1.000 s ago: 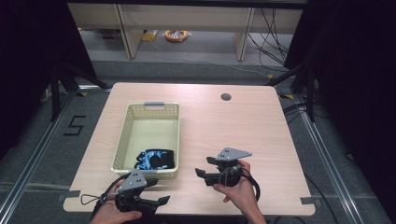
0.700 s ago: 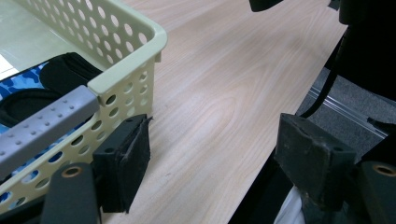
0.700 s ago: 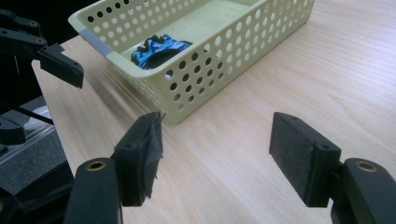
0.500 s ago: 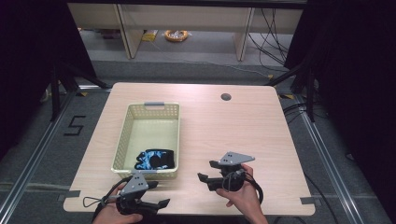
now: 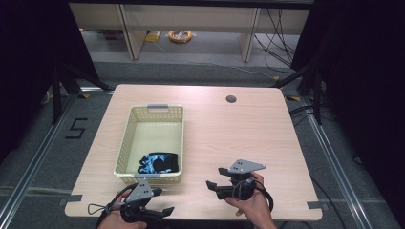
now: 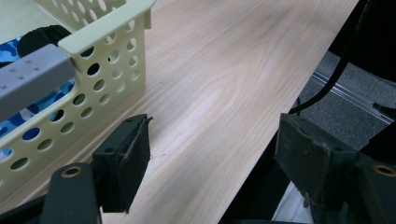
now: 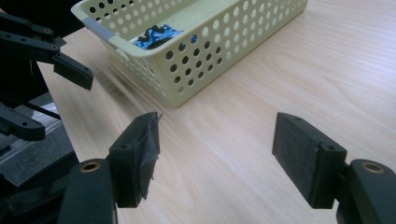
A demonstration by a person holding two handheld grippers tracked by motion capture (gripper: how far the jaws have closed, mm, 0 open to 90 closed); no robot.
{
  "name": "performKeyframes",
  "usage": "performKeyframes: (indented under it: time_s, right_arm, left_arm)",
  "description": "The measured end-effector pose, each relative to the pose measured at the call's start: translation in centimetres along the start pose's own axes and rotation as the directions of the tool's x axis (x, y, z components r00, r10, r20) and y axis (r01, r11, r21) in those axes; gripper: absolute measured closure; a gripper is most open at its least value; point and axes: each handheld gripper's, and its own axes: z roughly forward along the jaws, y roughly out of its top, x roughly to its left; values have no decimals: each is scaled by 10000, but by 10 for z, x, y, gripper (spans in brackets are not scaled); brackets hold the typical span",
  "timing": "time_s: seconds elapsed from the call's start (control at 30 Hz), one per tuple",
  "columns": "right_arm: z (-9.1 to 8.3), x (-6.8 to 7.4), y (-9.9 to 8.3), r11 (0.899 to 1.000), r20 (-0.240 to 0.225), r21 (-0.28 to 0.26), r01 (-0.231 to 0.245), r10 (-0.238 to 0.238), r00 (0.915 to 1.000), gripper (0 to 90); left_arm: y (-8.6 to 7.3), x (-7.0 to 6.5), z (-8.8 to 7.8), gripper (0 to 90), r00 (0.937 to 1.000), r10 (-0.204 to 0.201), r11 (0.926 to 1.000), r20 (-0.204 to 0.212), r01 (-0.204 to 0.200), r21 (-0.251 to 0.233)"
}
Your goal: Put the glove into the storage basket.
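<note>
Basket, pale yellow plastic with perforated walls and a grey handle at each short end, stands on the left half of the wooden table; the same basket appears in the left gripper view and the right gripper view. Inside it, against the end nearer the person, lies a black and blue patterned cloth item, also seen through the wall holes. Left gripper rests at the table edge just in front of the basket's near end, held by the left hand; its jaws stand wide with bare table between them. Right gripper lies to the right of the basket's near corner, apart from it, held by the right hand; its jaws have just been opening and stand wide, with nothing between them. Beyond the basket, near the table's far edge, sits a round cable hole.
</note>
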Motion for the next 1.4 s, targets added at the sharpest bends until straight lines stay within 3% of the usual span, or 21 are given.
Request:
performKeyframes:
  time_s: [0.07,0.13,0.27,0.33,0.37,0.4,0.5,0.53,0.57,0.7,0.73,0.8,0.87,0.93,1.0,1.03,1.07,1.1,1.17,1.3,1.4]
  right_arm:
    - [-2,0,-3,10000,-16,-14,-69,69,10000,321]
    - [-2,-1,-5,10000,-57,-74,24,-24,10000,312]
    - [-5,0,-11,10000,-218,-66,4,-5,9998,264]
    - [-6,1,-14,10000,-263,-39,82,-83,9996,248]
    - [-7,2,-15,10000,-219,25,-43,44,9998,236]
    - [-6,5,-17,9996,-336,16,-271,271,9991,226]
    - [-8,3,-21,10000,-253,41,55,-54,9997,208]
    - [-9,6,-22,9995,-213,163,-286,289,9994,205]
    - [-8,3,-24,10000,-197,65,-31,32,9998,203]
    - [-11,3,-32,9996,-98,260,-84,86,9999,201]
    - [-11,3,-32,9996,-98,260,-84,86,9999,201]
    - [-13,5,-35,9991,251,412,-100,90,9996,200]
    - [-14,4,-37,9986,170,527,40,-49,9998,199]
    - [-15,5,-39,9979,211,637,62,-75,9998,198]
    - [-17,6,-42,9974,252,724,-16,-3,9997,198]
    - [-16,4,-44,9973,184,700,230,-243,9995,198]
    - [-17,6,-45,9970,197,771,85,-101,9998,195]
    - [-17,6,-46,9963,220,835,195,-214,9995,192]
    - [-18,7,-48,9952,362,920,326,-361,9987,185]
    - [-19,10,-53,9919,533,1231,298,-366,9979,180]
    - [-18,11,-54,9922,558,1174,428,-496,9972,178]
  left_arm:
    - [-1,1,0,257,9994,331,9995,129,-331,5]
    - [-2,-1,2,257,9999,133,9997,88,-132,-188]
    - [-5,-2,3,257,10000,48,10000,-18,-48,-17]
    - [-7,-1,3,257,9996,279,9995,-102,-277,179]
    - [-8,-2,4,257,9999,102,9999,-37,-102,71]
    - [-8,0,4,256,9996,246,9995,-106,-244,208]
    - [-10,0,4,256,9989,461,9987,-62,-459,234]
    - [-11,0,4,256,9987,493,9985,-144,-490,223]
    - [-11,-1,4,256,9992,385,9990,-52,-384,227]
    - [-13,-1,5,256,9993,378,9990,-73,-376,260]
    - [-13,0,3,256,9980,610,9970,-138,-602,488]
    - [-15,-2,5,256,9993,342,9982,-174,-333,504]
    - [-16,-2,4,256,9986,511,9980,-146,-505,375]
    - [-17,-4,5,256,9994,278,9994,-189,-274,208]
    - [-18,-2,4,256,9983,561,9971,-152,-553,516]
    - [-19,-4,4,256,9992,332,9983,-214,-321,493]
    - [-20,-3,4,256,9982,551,9961,-237,-533,696]
    - [-21,-4,6,256,9990,355,9980,-266,-340,535]
    - [-22,-3,5,256,9967,779,9942,-231,-759,766]
    - [-24,-5,6,195,9988,397,9973,-295,-378,630]
    - [-25,-4,7,177,9979,559,9966,-333,-538,631]
